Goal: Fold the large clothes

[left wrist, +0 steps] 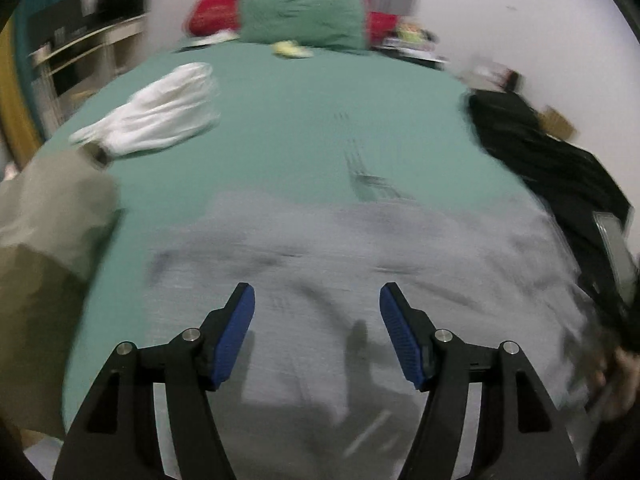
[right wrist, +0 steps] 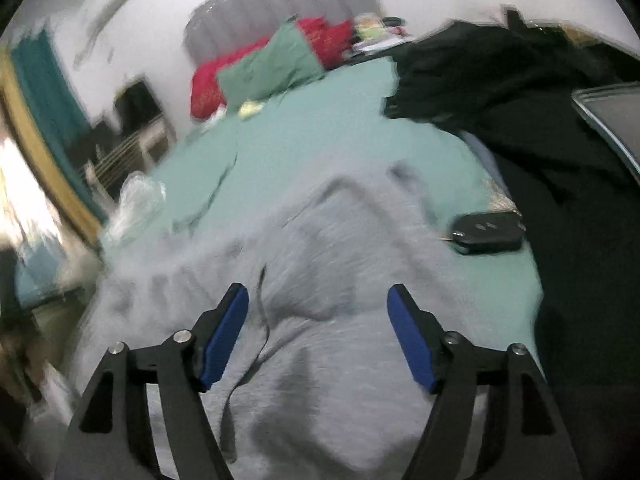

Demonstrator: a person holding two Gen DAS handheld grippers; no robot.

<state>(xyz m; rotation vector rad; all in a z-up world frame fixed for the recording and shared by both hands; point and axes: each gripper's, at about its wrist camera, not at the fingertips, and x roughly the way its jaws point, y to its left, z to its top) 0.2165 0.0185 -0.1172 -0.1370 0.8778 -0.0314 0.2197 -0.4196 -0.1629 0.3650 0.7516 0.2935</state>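
A large grey garment (left wrist: 340, 272) lies spread on the near part of a green bed (left wrist: 304, 120). It also shows in the right wrist view (right wrist: 340, 264), with a dark drawstring (right wrist: 262, 320) lying on it. My left gripper (left wrist: 317, 294) is open and empty, hovering over the garment. My right gripper (right wrist: 318, 296) is open and empty above the same garment. Both views are motion-blurred.
A white garment (left wrist: 160, 112) lies at the bed's left, a beige cloth (left wrist: 44, 248) at the near left, black clothes (left wrist: 552, 156) along the right. A black key fob (right wrist: 488, 232) lies on the sheet. A green pillow (left wrist: 304, 20) and a red one (left wrist: 224, 4) are at the head.
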